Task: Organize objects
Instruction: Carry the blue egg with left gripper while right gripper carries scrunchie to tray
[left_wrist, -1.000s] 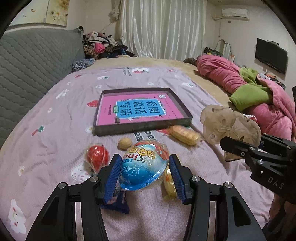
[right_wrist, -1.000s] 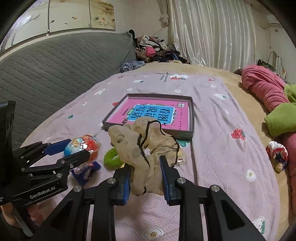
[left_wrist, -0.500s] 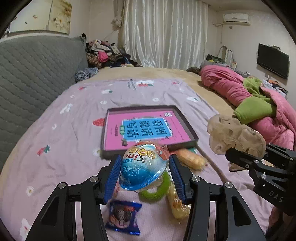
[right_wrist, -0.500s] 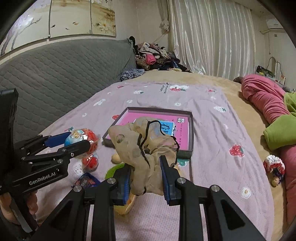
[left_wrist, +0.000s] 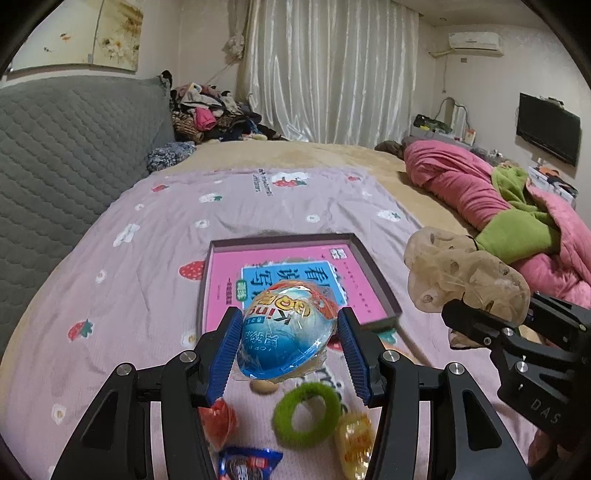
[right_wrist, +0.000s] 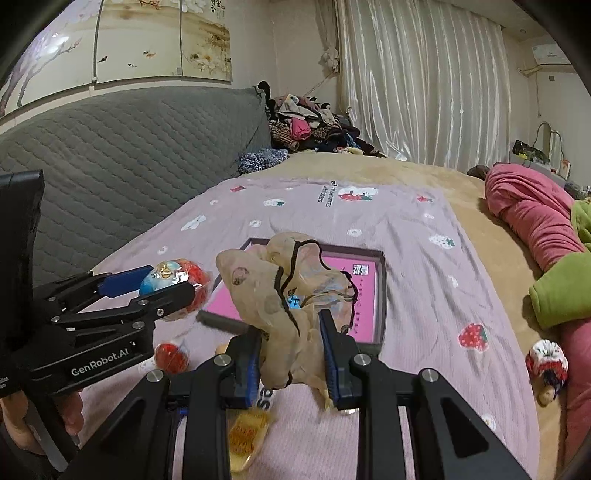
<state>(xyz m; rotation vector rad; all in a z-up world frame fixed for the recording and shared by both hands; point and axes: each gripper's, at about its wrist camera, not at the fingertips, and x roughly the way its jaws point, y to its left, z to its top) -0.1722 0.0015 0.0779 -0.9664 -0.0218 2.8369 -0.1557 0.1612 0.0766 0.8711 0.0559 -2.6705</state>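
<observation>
While both grippers hang above the bed, each carries something. Left gripper: blue pads pressed on either side of a wrapped egg, blue below, orange on top, clear of the sheet. Right gripper: pads pinching a crumpled beige cloth with a black cord through it; the cloth bulges up and forward past the fingertips.

Ahead of both grippers lies a shallow dark tray holding a pink book with a blue title panel. From the left wrist view the egg overlaps the tray's near edge; whether it is over the tray or short of it, cannot tell.

Below the left gripper, on the sheet: a green ring between the fingers, a red ball by the left finger, a yellow packet by the right finger, a blue packet nearest the camera, and a small tan piece just under the egg.

Right of the right gripper, well apart: a small doll on the tan blanket, and pink and green bedding beyond it. A hand grips the left gripper's handle.
</observation>
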